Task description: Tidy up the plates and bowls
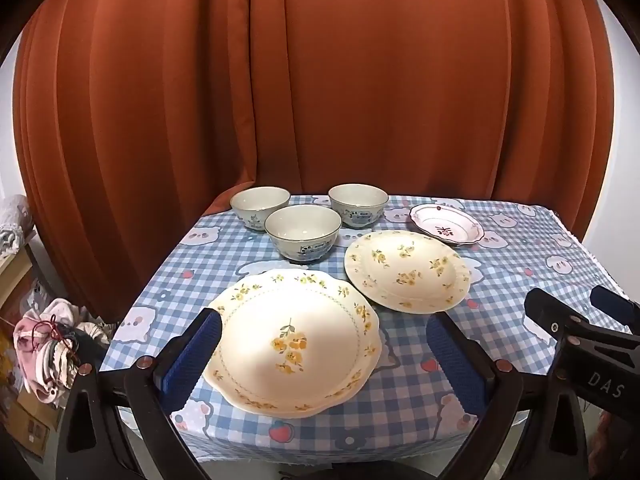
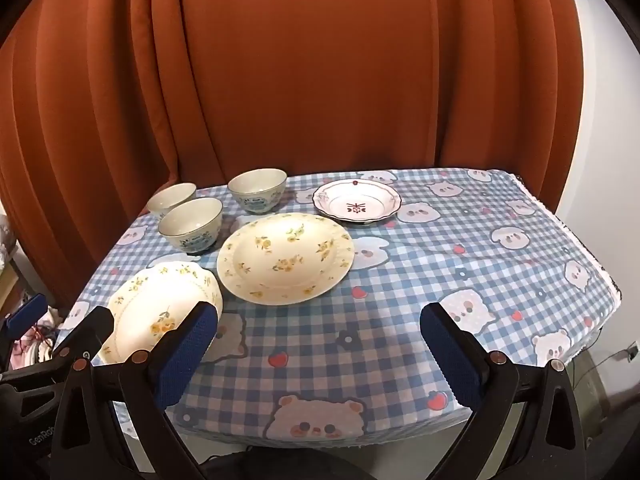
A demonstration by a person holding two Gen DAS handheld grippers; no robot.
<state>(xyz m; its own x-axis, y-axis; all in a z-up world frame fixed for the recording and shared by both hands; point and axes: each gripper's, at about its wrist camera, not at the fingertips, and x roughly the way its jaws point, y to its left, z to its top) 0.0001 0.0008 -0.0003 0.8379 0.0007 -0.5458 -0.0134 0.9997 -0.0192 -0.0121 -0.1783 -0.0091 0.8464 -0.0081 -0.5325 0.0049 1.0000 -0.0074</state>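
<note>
Nothing stacked yet. Left gripper (image 1: 320, 344) jaws wide apart, framing the scalloped plate (image 1: 294, 340), probably the first pick. Right gripper (image 2: 318, 338) also spread, empty, right of that plate. Round floral plate (image 2: 286, 258), small red-motif plate (image 2: 357, 201) and three bowls (image 2: 191, 222) sit behind it.

Ahead of the right tool (image 2: 319, 334) the tabletop (image 2: 460, 248) lies bare to its far and right edges, while ahead-left the near plate (image 2: 160, 312), middle plate (image 2: 286, 258), three bowls (image 2: 191, 226) and small plate (image 2: 357, 201) obstruct, curtain (image 2: 320, 80) closing the rear.
</note>
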